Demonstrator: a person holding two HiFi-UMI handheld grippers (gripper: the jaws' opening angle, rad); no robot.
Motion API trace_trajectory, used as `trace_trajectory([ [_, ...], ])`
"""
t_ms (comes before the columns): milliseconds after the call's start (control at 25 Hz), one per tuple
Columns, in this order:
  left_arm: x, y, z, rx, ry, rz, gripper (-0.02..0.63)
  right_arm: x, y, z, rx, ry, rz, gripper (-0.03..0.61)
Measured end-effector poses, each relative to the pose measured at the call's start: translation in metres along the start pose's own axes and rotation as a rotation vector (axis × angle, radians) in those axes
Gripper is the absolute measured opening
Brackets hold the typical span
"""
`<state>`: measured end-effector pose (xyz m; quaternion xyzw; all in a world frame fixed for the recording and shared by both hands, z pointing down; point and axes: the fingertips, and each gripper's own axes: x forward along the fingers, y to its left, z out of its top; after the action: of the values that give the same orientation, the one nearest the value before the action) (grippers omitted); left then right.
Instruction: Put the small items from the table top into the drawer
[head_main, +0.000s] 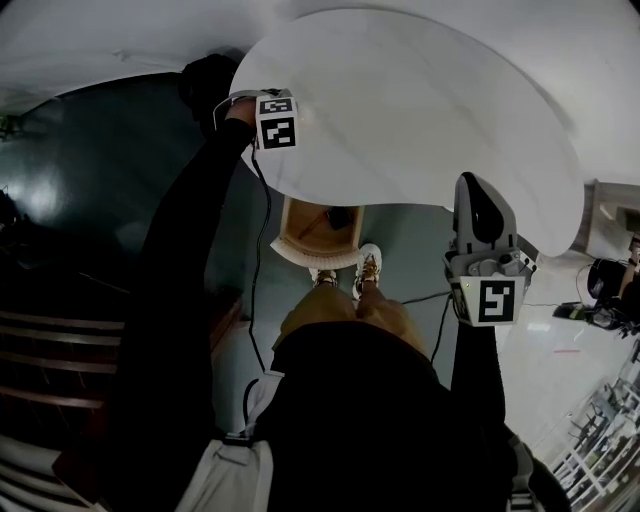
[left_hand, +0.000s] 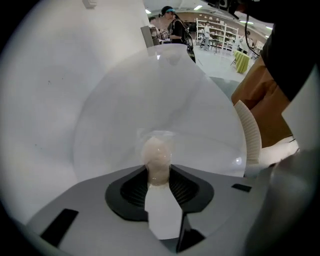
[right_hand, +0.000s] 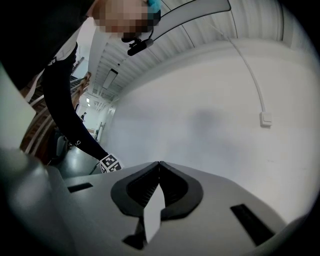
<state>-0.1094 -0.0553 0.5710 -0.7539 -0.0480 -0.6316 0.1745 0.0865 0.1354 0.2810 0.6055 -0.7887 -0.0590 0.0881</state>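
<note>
My left gripper (head_main: 273, 120) points steeply down at the left edge of the round white table (head_main: 420, 110). In the left gripper view, the left gripper (left_hand: 159, 167) is shut on a small pale item in clear wrapping (left_hand: 157, 152), which sticks out past the pads above the table top (left_hand: 125, 100). The right gripper (head_main: 480, 200) hovers level by the table's near right edge. Its jaws (right_hand: 159, 165) are shut with nothing between them. Under the table, an open wooden drawer (head_main: 296, 240) holds a dark item (head_main: 340, 217).
The person's shoes (head_main: 368, 266) stand just in front of the drawer. A cable (head_main: 262, 260) hangs from the left gripper to the floor. A white wall with a cord and socket (right_hand: 265, 119) faces the right gripper. People and shelves (left_hand: 172, 25) are far behind the table.
</note>
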Motion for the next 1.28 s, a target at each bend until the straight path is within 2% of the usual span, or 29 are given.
trace_trajectory([
  [400, -0.095, -0.014, 0.052, -0.226, -0.201, 0.313, 0.126, 0.011, 0.021, 0.017, 0.022, -0.073, 0.051, 0.026],
  [560, -0.151, -0.022, 0.08, -0.374, -0.334, 0.438, 0.126, 0.012, 0.026, 0.028, 0.052, -0.115, 0.074, 0.026],
  [680, -0.186, -0.035, 0.093, -0.475, -0.416, 0.501, 0.126, 0.01, 0.026, 0.033, 0.064, -0.139, 0.087, 0.026],
  [800, -0.216, -0.046, 0.096, -0.568, -0.488, 0.549, 0.126, 0.01, 0.026, 0.036, 0.059, -0.15, 0.096, 0.026],
  [960, -0.258, -0.062, 0.101, -0.698, -0.624, 0.599, 0.127, 0.009, 0.025, 0.043, 0.063, -0.171, 0.107, 0.026],
  [1120, -0.296, -0.077, 0.099, -0.755, -0.697, 0.718, 0.129, 0.01, 0.024, 0.054, 0.065, -0.204, 0.115, 0.026],
  [1280, -0.326, -0.093, 0.101, -0.83, -0.816, 0.821, 0.133, 0.012, 0.024, 0.057, 0.071, -0.22, 0.129, 0.026],
])
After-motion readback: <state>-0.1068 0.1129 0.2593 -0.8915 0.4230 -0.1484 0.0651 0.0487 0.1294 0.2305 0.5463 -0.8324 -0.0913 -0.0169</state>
